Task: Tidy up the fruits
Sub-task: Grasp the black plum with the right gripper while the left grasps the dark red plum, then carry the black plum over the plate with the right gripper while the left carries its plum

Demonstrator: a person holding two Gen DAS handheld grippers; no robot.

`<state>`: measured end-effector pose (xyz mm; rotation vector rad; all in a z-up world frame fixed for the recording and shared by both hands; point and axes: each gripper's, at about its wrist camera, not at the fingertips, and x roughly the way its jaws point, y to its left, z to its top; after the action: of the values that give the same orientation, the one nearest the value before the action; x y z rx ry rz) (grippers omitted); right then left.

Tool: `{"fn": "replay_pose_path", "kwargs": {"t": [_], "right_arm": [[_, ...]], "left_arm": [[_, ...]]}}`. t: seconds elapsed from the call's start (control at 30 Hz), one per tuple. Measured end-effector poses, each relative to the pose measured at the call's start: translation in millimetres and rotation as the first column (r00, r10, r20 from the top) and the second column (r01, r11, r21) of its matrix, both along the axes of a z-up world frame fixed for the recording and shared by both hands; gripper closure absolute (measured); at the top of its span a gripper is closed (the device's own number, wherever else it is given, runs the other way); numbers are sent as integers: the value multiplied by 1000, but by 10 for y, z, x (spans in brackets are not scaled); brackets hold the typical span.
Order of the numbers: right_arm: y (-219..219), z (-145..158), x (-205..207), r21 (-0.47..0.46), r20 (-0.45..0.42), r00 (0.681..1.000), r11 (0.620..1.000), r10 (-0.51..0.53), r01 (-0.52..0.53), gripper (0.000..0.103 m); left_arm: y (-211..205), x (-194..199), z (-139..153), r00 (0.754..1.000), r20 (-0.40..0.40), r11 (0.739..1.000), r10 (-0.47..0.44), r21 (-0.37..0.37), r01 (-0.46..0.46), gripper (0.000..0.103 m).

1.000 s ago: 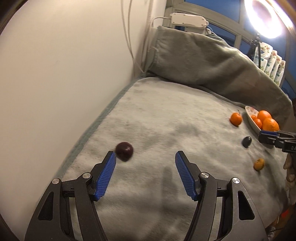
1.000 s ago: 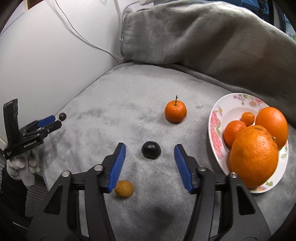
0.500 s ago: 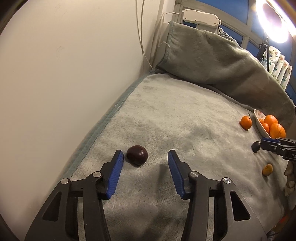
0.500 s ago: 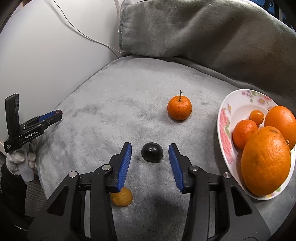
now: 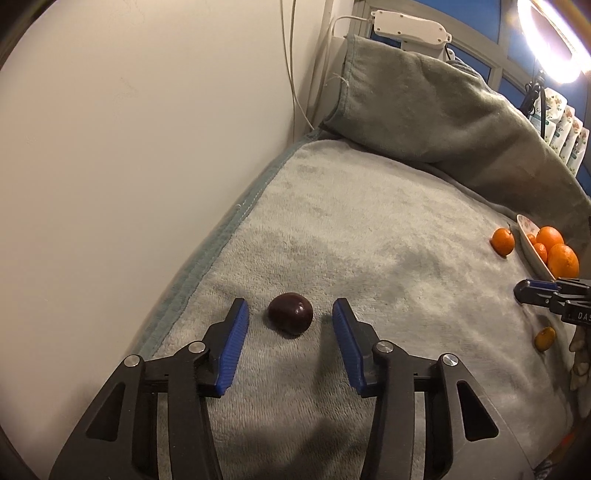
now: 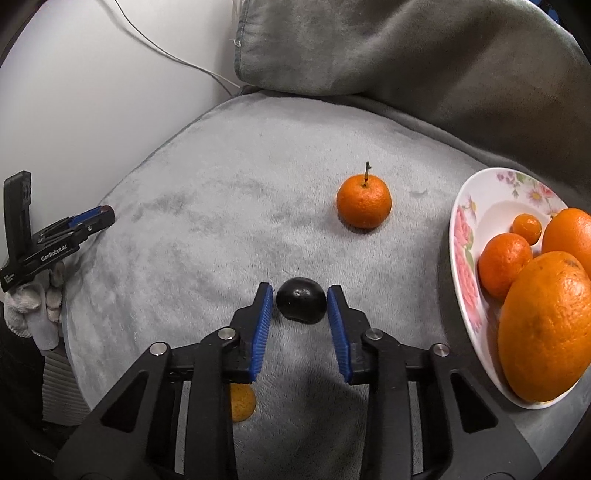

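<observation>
A dark red plum lies on the grey blanket between the blue pads of my left gripper, which is open with gaps on both sides. A black plum sits between the pads of my right gripper; the jaws are narrow and about touch it on each side. A floral plate at the right holds several oranges. A tangerine with a stem and a small orange fruit lie loose on the blanket.
A white wall runs along the blanket's left edge. A folded grey blanket roll lies at the back. Cables hang down the wall. A bright ring lamp shines at the upper right.
Both grippers moved forward around their plums. The left jaws narrowed and centred on the red plum. The right jaws closed in until they flank the black plum closely.
</observation>
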<state>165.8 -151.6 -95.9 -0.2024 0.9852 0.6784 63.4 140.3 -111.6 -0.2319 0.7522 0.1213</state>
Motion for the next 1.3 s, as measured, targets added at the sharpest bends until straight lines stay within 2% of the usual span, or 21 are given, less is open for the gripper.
{"fn": "replay_pose_path", "kwargs": {"t": [0.13,0.2,0.3,0.73,1.03,1.3], "right_arm": [[-9,-11,6,0,0,1000,1000,0,0,74],[-13,-13,4,0,2,1000,1000,2,-2,75],[-13,-7,-5,2,7,1000,1000,3,-3,75],[-132,215,-106,56,59,998,998,-11,8,75],[-393,460,-208,88,117,992,995,-55,45,75],[-783,603,-265,101,151,979,987,-136,122,75]], "left_arm": [[30,20,-14,1000,-5,1000,3,-13,-3,67],[37,18,-20,1000,-5,1000,8,-12,-8,76],[33,6,-13,1000,2,1000,13,-8,-13,81],[-94,-85,253,998,62,1000,-19,-1,19,81],[-431,15,502,986,120,992,-118,-20,121,81],[-860,244,602,962,144,970,-233,-32,240,81]]}}
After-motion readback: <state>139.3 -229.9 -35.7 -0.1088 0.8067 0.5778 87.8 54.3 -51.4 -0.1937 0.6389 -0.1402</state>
